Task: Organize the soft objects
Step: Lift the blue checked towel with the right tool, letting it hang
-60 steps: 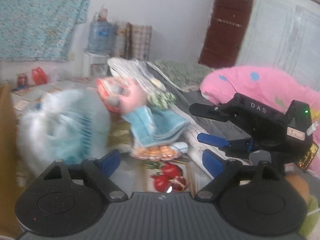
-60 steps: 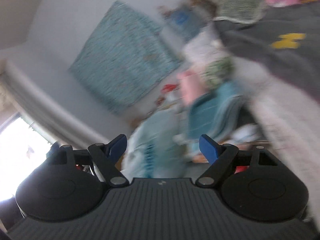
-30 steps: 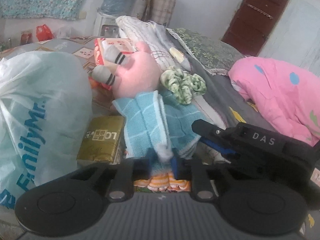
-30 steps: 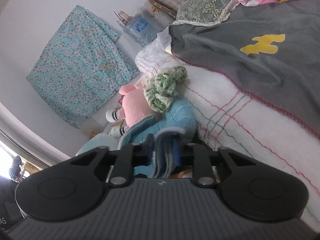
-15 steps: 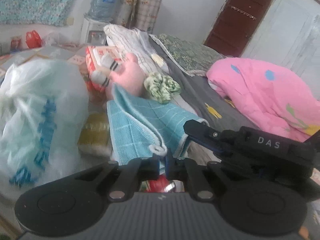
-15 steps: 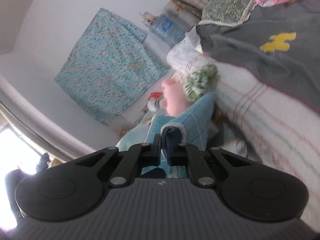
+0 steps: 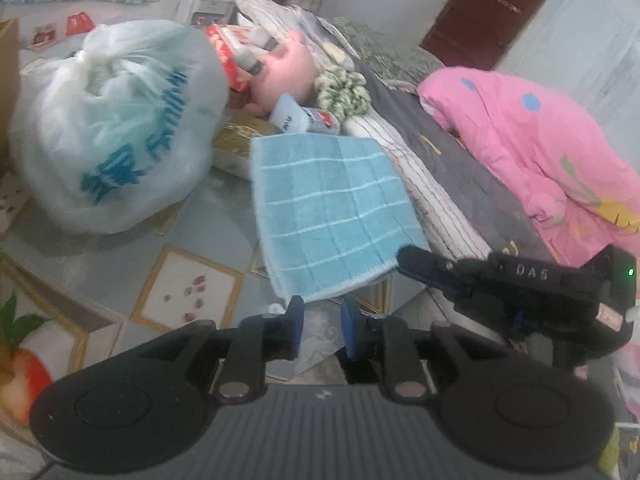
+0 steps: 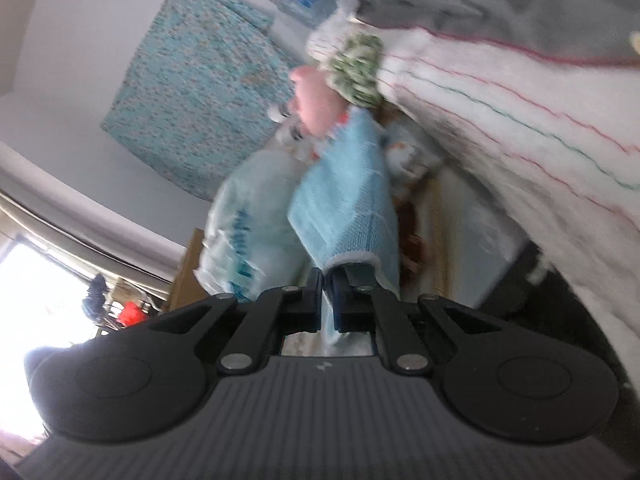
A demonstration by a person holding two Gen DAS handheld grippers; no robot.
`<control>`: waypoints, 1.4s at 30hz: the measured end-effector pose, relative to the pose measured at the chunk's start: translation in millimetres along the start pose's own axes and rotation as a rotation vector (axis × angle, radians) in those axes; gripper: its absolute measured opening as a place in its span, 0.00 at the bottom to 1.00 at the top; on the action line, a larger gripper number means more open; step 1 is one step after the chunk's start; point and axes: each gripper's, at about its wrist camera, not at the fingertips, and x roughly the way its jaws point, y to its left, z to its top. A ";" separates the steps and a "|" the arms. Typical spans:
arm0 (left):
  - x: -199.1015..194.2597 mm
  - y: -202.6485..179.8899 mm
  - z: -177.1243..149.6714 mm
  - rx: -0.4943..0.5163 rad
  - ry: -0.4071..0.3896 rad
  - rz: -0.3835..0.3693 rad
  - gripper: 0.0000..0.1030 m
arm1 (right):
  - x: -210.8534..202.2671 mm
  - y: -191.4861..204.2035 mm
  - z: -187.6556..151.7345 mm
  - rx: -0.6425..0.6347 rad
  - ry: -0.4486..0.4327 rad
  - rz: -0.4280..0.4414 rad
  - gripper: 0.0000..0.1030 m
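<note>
Towel (image 7: 332, 208) pinched by right tool (image 8: 327, 280); left tool (image 7: 322, 312) opening, empty.

Motion blur smears the plastic bag (image 8: 244, 236) lettering.

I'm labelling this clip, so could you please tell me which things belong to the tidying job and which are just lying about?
Job: blue towel, pink plush toy, green scrunchie, left tool opening, right tool clamping the towel.

Lying about: plastic bag, gold packet, pink blanket.
</note>
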 end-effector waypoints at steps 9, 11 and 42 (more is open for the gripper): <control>13.2 -15.7 15.6 0.074 -0.078 -0.006 0.19 | -23.8 -1.4 0.7 -0.043 -0.027 -0.051 0.08; 28.8 -19.4 18.6 0.099 -0.067 0.029 0.19 | -29.6 0.4 3.6 -0.060 -0.042 -0.056 0.14; 79.3 -0.4 18.9 0.152 0.008 0.050 0.19 | 18.3 3.5 41.7 -0.160 -0.061 -0.123 0.20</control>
